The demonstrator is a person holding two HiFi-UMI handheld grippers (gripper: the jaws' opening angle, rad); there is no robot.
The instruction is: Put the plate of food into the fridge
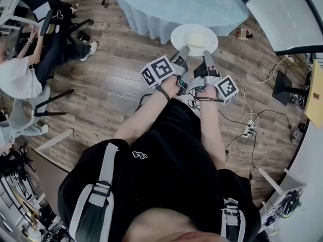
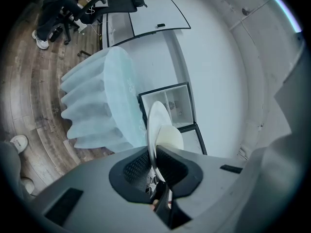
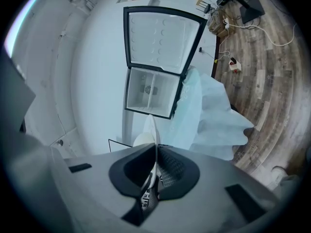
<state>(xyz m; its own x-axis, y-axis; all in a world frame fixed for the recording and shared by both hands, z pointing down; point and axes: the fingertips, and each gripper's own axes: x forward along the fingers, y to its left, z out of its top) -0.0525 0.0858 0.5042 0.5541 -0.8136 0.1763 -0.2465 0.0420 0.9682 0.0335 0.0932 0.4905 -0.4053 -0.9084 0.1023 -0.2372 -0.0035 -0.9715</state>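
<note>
White plate with pale food

1 plate with pale food. 2 tools: left tool, right tool. 2 marker cubes, one per tool. 1 table, cloth-covered. 1 fridge. 1 seated person. 1 power strip.

Draped table and power strip occupy wood floor.
</note>
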